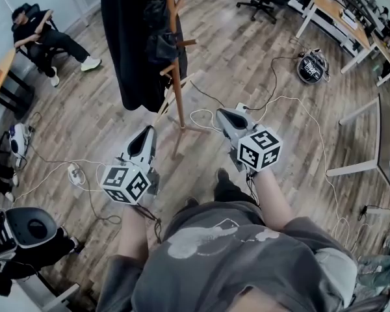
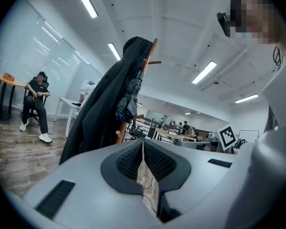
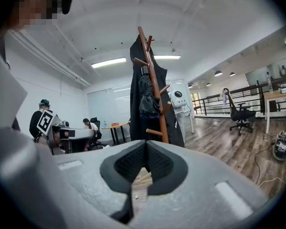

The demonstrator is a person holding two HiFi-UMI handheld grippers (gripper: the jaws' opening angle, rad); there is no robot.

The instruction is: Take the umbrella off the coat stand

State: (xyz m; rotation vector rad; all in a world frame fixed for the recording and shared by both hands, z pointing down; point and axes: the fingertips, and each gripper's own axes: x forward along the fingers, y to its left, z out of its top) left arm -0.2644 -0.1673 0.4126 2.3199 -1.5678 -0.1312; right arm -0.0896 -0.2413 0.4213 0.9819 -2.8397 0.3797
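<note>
Left gripper (image 1: 145, 137) and right gripper (image 1: 228, 118): jaws together, empty, aimed at stand (image 1: 176, 83), not yet there. Umbrella (image 3: 147, 99) hangs folded off a peg, beside coat (image 1: 131, 38).

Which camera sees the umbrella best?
The right gripper view: the folded umbrella hangs side-on on the coat stand, its full length showing. The left gripper view shows it pressed against the black coat; the head view sees only a dark bundle from above.

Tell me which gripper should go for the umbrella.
Probably left. The umbrella hangs on the left side of the coat stand, in line with the left gripper; the right gripper must reach past its pole.
</note>
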